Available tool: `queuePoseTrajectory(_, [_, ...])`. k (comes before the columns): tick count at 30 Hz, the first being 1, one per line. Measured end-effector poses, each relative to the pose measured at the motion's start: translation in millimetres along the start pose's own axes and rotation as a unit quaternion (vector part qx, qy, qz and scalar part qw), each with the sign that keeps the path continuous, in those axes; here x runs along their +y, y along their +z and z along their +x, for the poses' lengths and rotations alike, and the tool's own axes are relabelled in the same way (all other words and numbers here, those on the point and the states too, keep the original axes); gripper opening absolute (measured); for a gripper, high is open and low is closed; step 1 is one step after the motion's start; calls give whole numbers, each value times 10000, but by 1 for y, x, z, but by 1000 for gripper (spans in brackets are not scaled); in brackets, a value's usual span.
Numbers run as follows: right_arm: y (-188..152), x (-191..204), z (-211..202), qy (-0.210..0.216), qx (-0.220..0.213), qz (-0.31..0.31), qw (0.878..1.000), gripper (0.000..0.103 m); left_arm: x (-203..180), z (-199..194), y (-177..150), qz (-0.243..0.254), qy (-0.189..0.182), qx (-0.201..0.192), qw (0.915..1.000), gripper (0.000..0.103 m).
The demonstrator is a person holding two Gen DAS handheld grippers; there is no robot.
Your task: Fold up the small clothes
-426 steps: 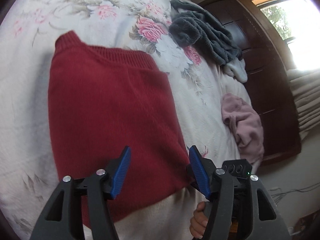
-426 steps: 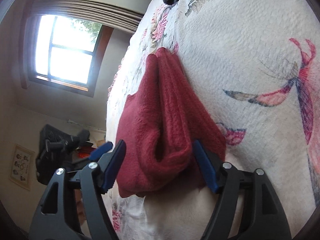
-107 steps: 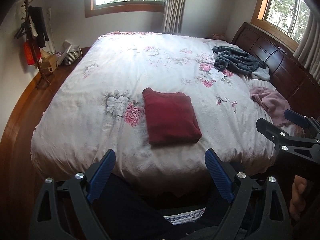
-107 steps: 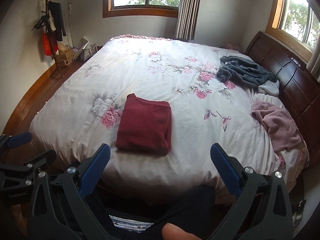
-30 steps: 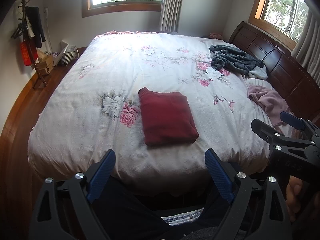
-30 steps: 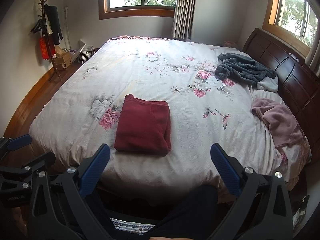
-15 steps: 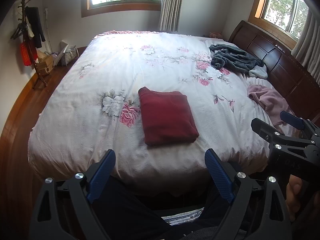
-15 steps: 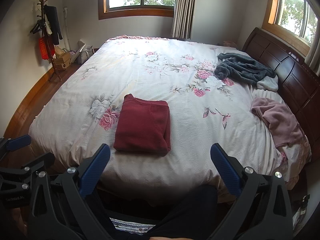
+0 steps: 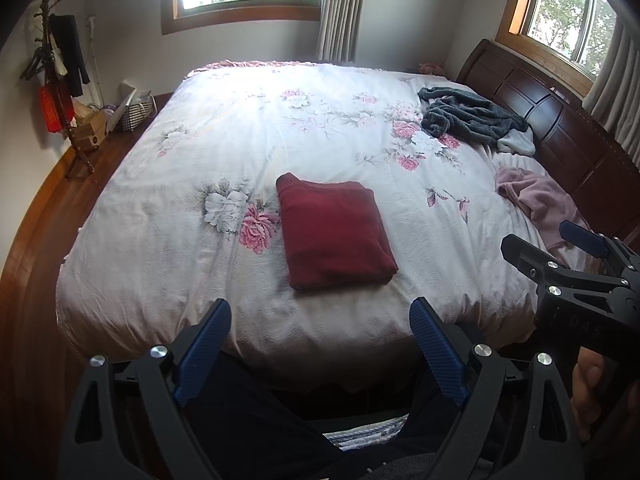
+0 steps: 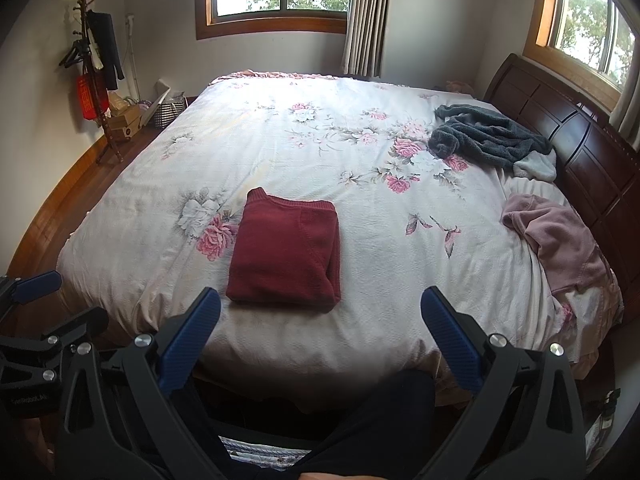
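Observation:
A dark red knit garment [image 9: 334, 236] [image 10: 286, 258] lies folded into a neat rectangle on the floral bed cover, near the front edge of the bed. My left gripper [image 9: 320, 322] hangs open in front of the bed, well short of the garment, with nothing between its blue pads. My right gripper [image 10: 320, 312] is open too, held back from the bed edge and empty. Each gripper shows at the side of the other's view. A dark grey fleece garment [image 10: 486, 140] and a pink garment [image 10: 560, 240] lie crumpled by the headboard at the right.
The wide bed [image 9: 192, 208] fills both views, with a dark wooden headboard [image 10: 592, 156] at its right. A coat stand [image 10: 94, 64] and boxes stand on the wood floor at the left. A person's dark trouser legs [image 9: 260, 420] are below the grippers.
Half a second and one second ago the scene looks almost the same. Fourteen seconds ago both grippers were close over the red garment; now they are drawn back and it lies folded.

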State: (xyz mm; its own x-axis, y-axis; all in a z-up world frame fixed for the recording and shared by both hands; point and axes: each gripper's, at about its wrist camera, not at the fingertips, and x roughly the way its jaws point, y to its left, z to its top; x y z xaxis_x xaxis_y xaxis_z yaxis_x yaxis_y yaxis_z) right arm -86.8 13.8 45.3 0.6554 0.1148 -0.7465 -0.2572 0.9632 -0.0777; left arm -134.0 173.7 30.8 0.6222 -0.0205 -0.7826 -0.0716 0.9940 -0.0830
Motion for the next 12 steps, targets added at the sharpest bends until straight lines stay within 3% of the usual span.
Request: queuePoseTrajectory(12, [0, 0, 0, 1, 13, 4, 10000, 100, 1, 0, 1, 8, -6, 7, 10000, 91])
